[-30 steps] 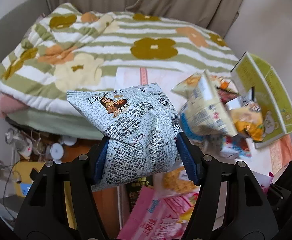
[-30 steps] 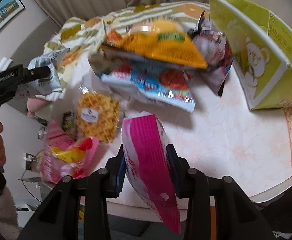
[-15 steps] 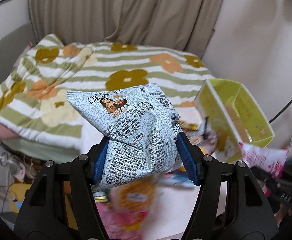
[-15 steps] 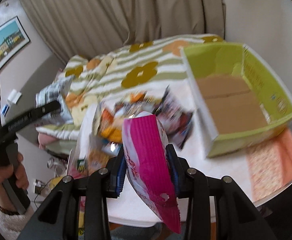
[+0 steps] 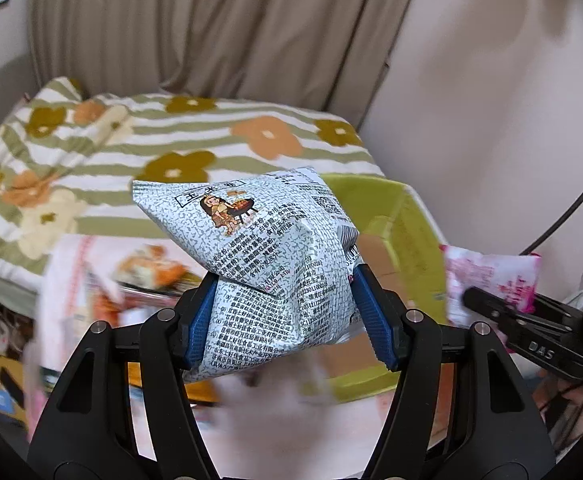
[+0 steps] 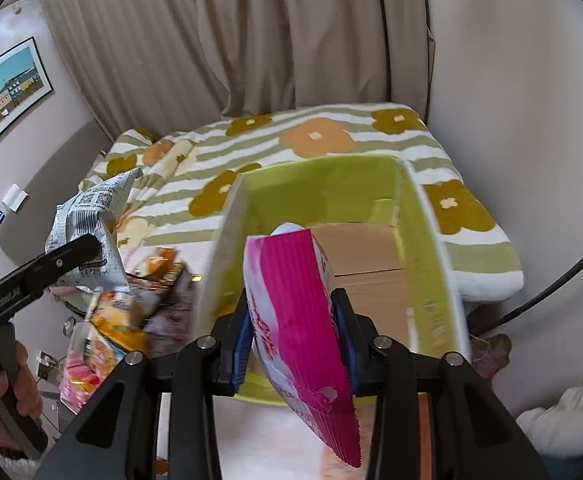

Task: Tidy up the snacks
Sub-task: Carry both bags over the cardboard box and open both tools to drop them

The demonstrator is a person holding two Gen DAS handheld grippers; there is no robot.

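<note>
Right wrist view puts the pink snack packet (image 6: 297,316) at the centre, clamped between the blue pads of the right gripper (image 6: 293,320), its long axis running up and away from the fingers with the crimped end hanging low toward the camera. Straight ahead and below it stands the green cardboard box (image 6: 427,240), open on top with a bare brown floor; the packet's upper end already overlaps the box opening in this view, so I judge the right hand the nearer to a drop. The left gripper (image 5: 287,312) squeezes the grey printed snack bag (image 5: 259,248), which bulges upward above the pads, held in the air; the box lies ahead and to the right of it, partly hidden behind the bag. Other snack packets (image 6: 131,312) lie blurred on the pale table (image 6: 263,436) left of the box. Behind is a flowered bedspread (image 6: 331,136).
</note>
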